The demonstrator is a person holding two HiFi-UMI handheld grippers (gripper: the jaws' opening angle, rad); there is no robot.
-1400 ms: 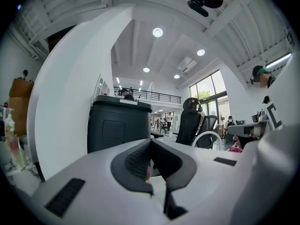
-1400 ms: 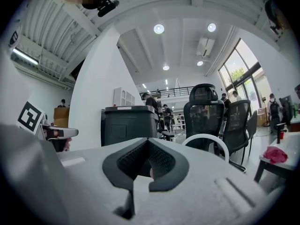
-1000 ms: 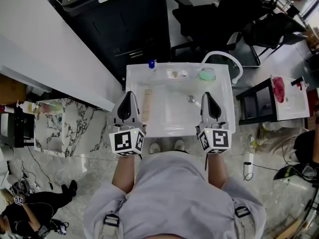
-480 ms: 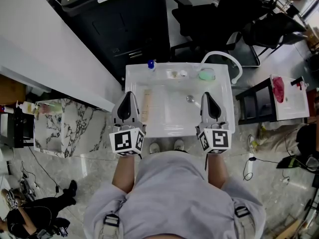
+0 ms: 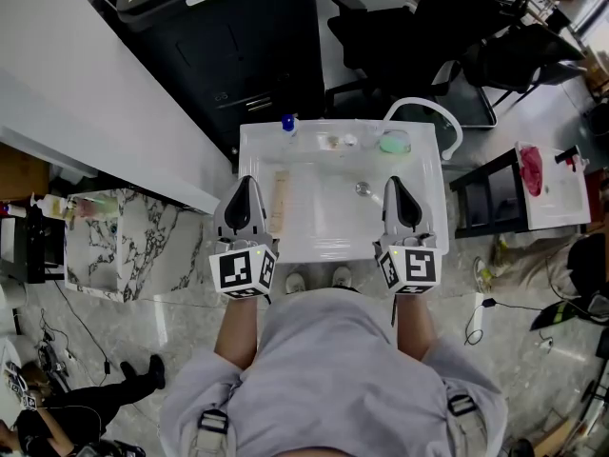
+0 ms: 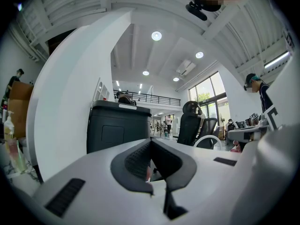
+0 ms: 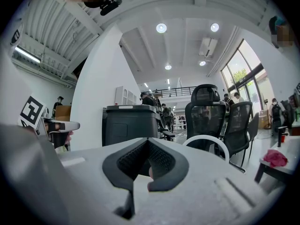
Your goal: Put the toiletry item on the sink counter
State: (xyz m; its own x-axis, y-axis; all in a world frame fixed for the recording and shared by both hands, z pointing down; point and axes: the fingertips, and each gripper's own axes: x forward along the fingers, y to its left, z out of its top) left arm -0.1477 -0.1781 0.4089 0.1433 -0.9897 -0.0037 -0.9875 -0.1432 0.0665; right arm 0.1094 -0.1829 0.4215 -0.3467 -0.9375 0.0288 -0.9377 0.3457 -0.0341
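Observation:
A white sink unit (image 5: 419, 219) stands in front of me in the head view. A beige tube (image 5: 281, 201) lies flat along the left strip of its counter, beside the basin. My left gripper (image 5: 247, 183) hovers over the counter's left front part, just left of the tube, shut and empty. My right gripper (image 5: 395, 185) is over the right front part, also shut and empty. In the left gripper view the jaws (image 6: 150, 145) meet with nothing between them. The right gripper view shows the same for its jaws (image 7: 148, 142).
Along the back rim stand a blue-capped bottle (image 5: 289, 124), a small pale item (image 5: 330, 142) and a green dish (image 5: 395, 143). A white hose (image 5: 449, 122) loops at the back right. A black bin (image 5: 238, 36) stands behind, office chairs (image 5: 428, 36) to the right.
Neither gripper has moved. Only a person on the floor at the lower left has shifted.

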